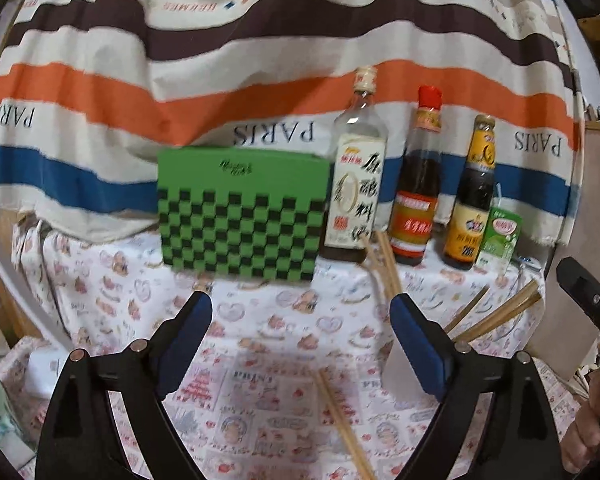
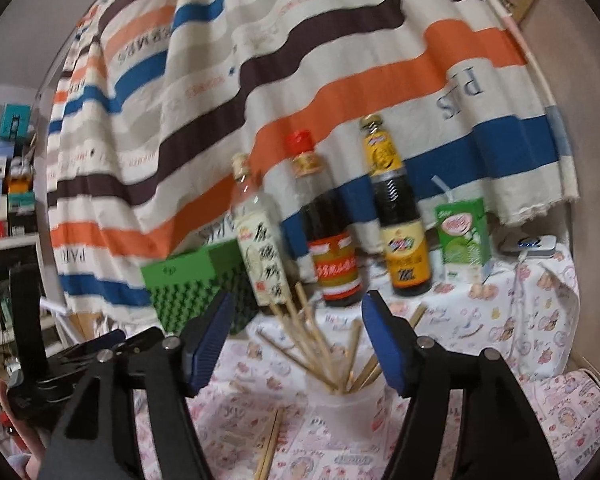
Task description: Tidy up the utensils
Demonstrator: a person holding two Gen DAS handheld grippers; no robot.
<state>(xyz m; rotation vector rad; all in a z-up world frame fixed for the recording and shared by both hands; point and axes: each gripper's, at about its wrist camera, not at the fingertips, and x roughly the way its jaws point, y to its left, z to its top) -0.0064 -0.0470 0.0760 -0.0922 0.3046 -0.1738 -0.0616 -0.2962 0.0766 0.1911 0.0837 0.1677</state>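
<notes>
Standing behind chopsticks (image 2: 300, 340) in a white cup (image 2: 342, 404), three bottles (image 2: 332, 248), green box (image 1: 240, 212); both grippers' jaws apart, empty.

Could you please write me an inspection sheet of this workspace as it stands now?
Surface: table under a patterned cloth.
Job's things: chopsticks standing in a white cup; loose chopsticks lying on the cloth.
Clutter: green checked box, three bottles, green drink carton.
Grippers: left gripper and right gripper both open, holding nothing.
Cables: white cable by a small device.
Surroundings: striped sheet behind; shelves.
</notes>
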